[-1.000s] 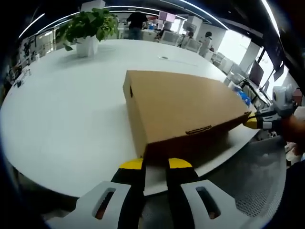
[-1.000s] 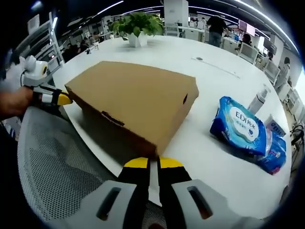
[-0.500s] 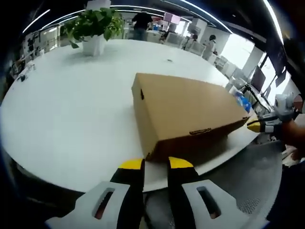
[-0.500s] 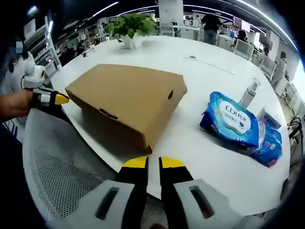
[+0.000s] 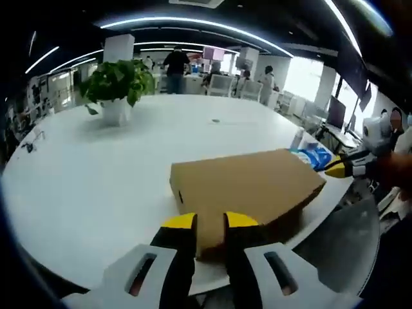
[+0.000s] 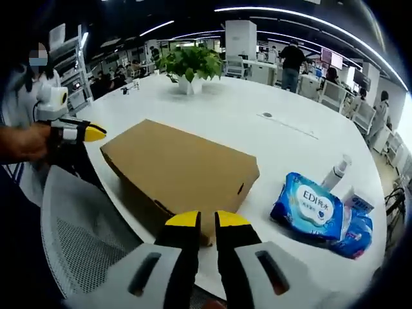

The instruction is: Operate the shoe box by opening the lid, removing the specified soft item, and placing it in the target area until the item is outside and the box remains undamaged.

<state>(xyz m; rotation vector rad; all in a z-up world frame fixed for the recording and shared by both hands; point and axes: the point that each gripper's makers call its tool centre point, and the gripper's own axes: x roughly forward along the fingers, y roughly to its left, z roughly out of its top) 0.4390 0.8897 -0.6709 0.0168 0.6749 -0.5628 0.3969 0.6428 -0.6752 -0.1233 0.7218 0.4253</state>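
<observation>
Right gripper view: shoe box [image 6: 180, 170] lid on; both tools apart from it

both grippers higher above shoe box [image 5: 248, 190]

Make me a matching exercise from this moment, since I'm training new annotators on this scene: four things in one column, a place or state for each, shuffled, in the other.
Things:
1. shoe box
2. potted plant
3. wet-wipes pack
4. spray bottle

Places or states:
A. lies flat, blue with a white label
B. closed, at the table's near edge
C. stands upright just behind the blue pack
D. far across the table, in a white pot

Pairs: 1-B, 2-D, 3-A, 4-C
</observation>
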